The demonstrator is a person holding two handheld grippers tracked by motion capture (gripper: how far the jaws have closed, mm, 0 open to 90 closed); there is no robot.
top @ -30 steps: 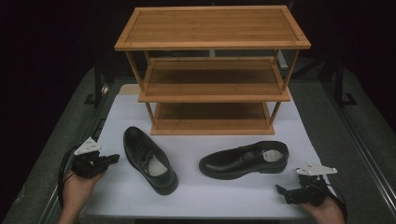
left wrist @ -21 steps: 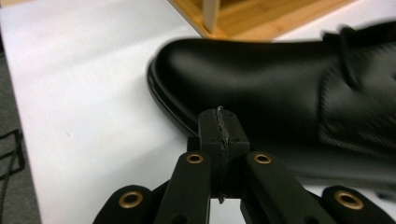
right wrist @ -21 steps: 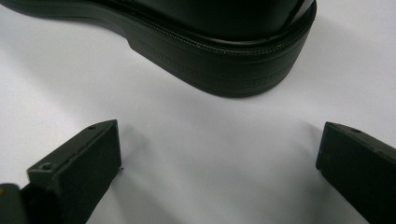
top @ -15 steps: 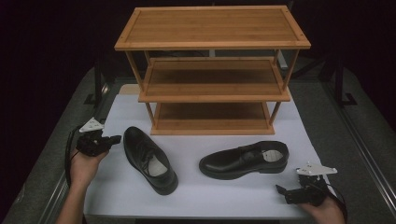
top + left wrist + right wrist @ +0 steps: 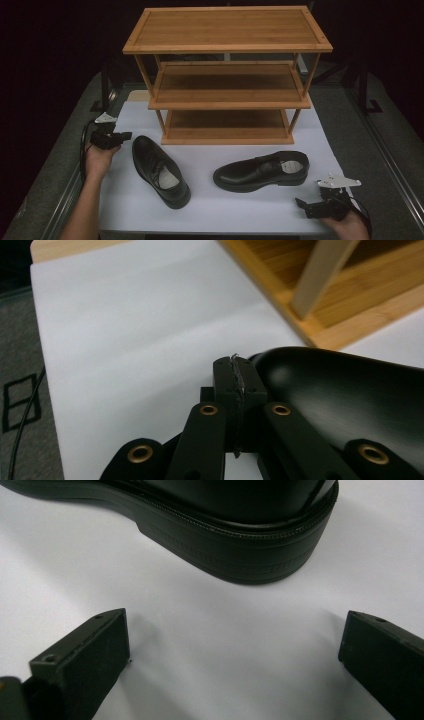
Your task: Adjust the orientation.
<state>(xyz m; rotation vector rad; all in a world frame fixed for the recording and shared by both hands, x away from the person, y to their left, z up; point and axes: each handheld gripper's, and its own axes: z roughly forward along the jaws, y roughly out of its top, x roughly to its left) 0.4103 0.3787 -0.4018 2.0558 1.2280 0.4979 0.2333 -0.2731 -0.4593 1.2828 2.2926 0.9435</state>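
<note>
My left gripper (image 5: 119,136) sat with its jaws pressed together on nothing, just beside the toe of the left shoe (image 5: 160,170) near the sheet's (image 5: 240,205) left edge, so pushing on like that risked nudging the shoe toward the rack (image 5: 227,100) rather than gripping it. My right gripper (image 5: 306,206) rested at the sheet's front right corner with its jaws spread wide and empty, the heel of the right shoe (image 5: 262,171) just ahead of them but not between them. Closing from there would likely have caught only the sole's edge and let the shoe slip or tip.
</note>
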